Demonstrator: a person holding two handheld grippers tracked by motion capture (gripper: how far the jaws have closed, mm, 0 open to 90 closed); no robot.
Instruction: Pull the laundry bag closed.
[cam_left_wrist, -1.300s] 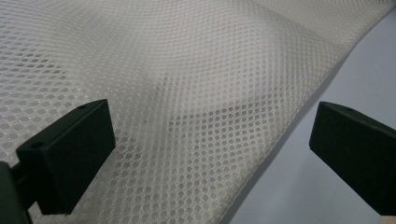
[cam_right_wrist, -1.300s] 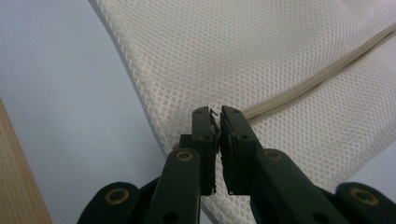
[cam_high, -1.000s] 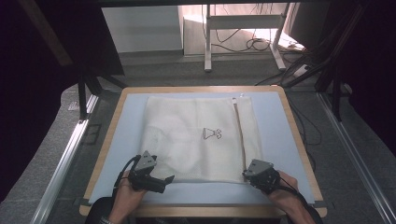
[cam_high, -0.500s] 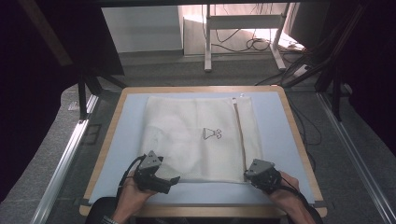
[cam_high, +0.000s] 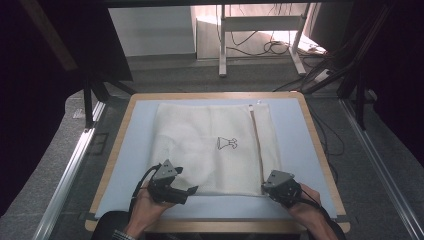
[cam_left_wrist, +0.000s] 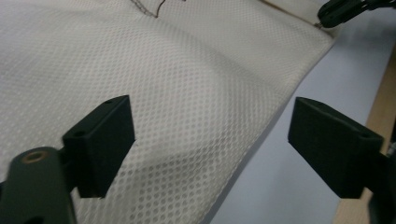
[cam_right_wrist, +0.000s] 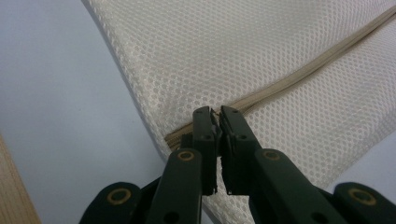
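A cream mesh bag (cam_high: 210, 145) with a small dark logo lies flat on the light blue mat (cam_high: 135, 150). Its zipper (cam_high: 257, 145) runs from far to near on the right side. My left gripper (cam_high: 192, 190) is at the bag's near left edge. In the left gripper view its jaws (cam_left_wrist: 210, 140) stand wide apart over the bag's hem (cam_left_wrist: 187, 70); they have just been closing, and the pads do not press the mesh. My right gripper (cam_high: 267, 186) is shut on the near end of the zipper (cam_right_wrist: 303, 79), with its tips (cam_right_wrist: 215, 114) pinched together there.
The mat covers a table with a wooden rim (cam_high: 112, 165). Bare mat lies left and right of the bag. Beyond the far edge are grey floor, stand legs (cam_high: 222, 45) and cables (cam_high: 272, 47). A metal rail (cam_high: 70, 170) runs along the left.
My left gripper has edged slightly to the right along the bag's near edge. The right gripper and the bag have stayed where they were.
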